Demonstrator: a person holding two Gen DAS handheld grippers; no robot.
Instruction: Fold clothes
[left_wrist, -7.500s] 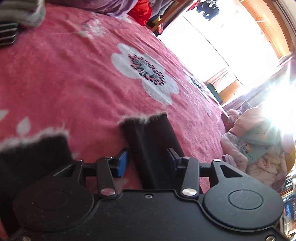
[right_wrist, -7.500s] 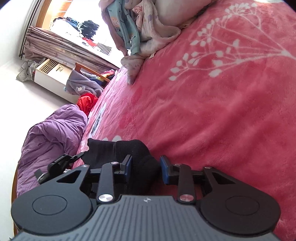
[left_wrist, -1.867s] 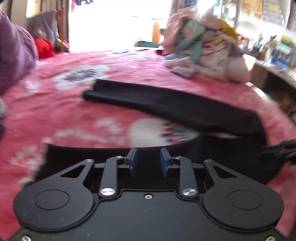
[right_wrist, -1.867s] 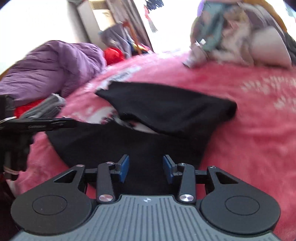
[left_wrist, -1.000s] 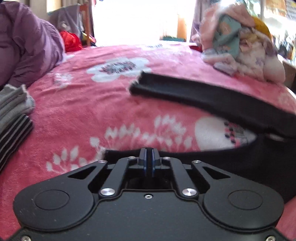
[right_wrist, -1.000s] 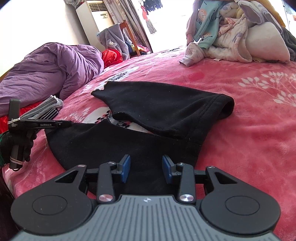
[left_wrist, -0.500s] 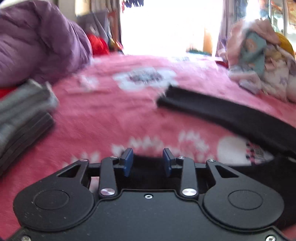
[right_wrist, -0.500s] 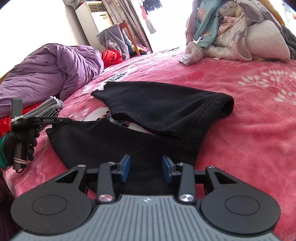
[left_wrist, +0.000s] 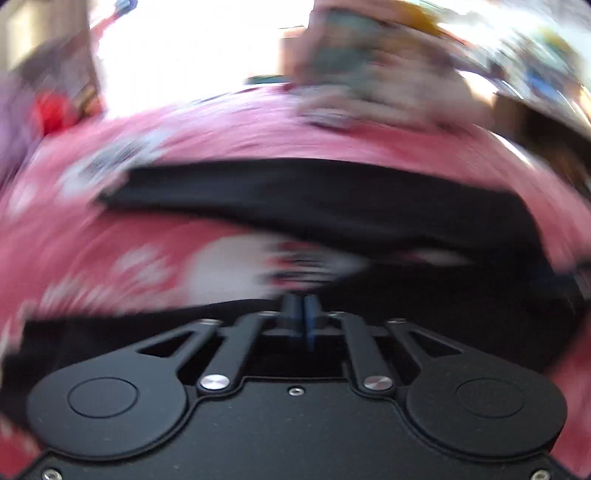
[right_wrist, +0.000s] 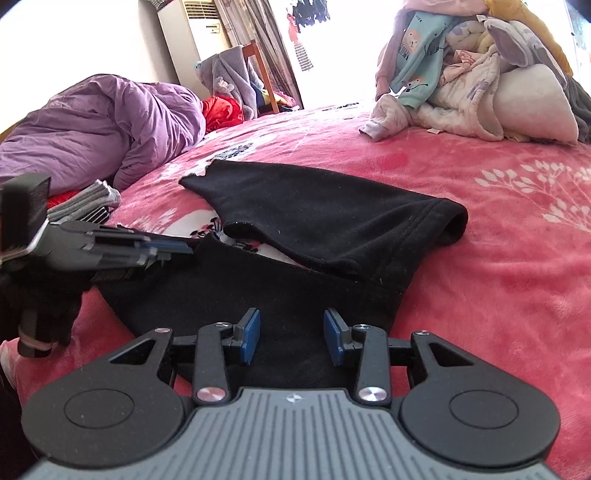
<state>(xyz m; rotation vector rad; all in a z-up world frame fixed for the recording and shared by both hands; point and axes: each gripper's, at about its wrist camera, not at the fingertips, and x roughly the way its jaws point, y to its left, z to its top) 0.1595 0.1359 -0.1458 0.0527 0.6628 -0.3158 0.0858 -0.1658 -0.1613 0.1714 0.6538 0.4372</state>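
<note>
- At nine o'clock in the right wrist view the left gripper (right_wrist: 173, 246) reaches in from the side, carried by a dark-gloved hand (right_wrist: 40, 295); its blue pads are pressed together on the near-left edge of the black garment (right_wrist: 314, 221), and the cloth rises slightly to meet them.
- The left wrist view is badly smeared, yet it agrees: the left gripper (left_wrist: 300, 314) has its pads closed with only a thin seam between, right at the hem of the black garment (left_wrist: 332, 199).
- Behind that gripper, towards ten o'clock, lie folded grey striped clothes (right_wrist: 88, 201), and past them a purple quilt (right_wrist: 99, 129).
- At the centre the black garment lies spread on the pink floral blanket (right_wrist: 498, 258), one flap laid across the top and running out to a rounded end near two o'clock; a wedge of white flower print shows between the two layers.
- At six o'clock the right gripper (right_wrist: 291, 338) hangs over the near part of the garment, its blue pads standing partly apart with black cloth showing beneath the gap; neither pad presses on anything.
- At one o'clock a pile of unfolded clothes (right_wrist: 461, 74) rests on the blanket's far side, well apart from the garment.
</note>
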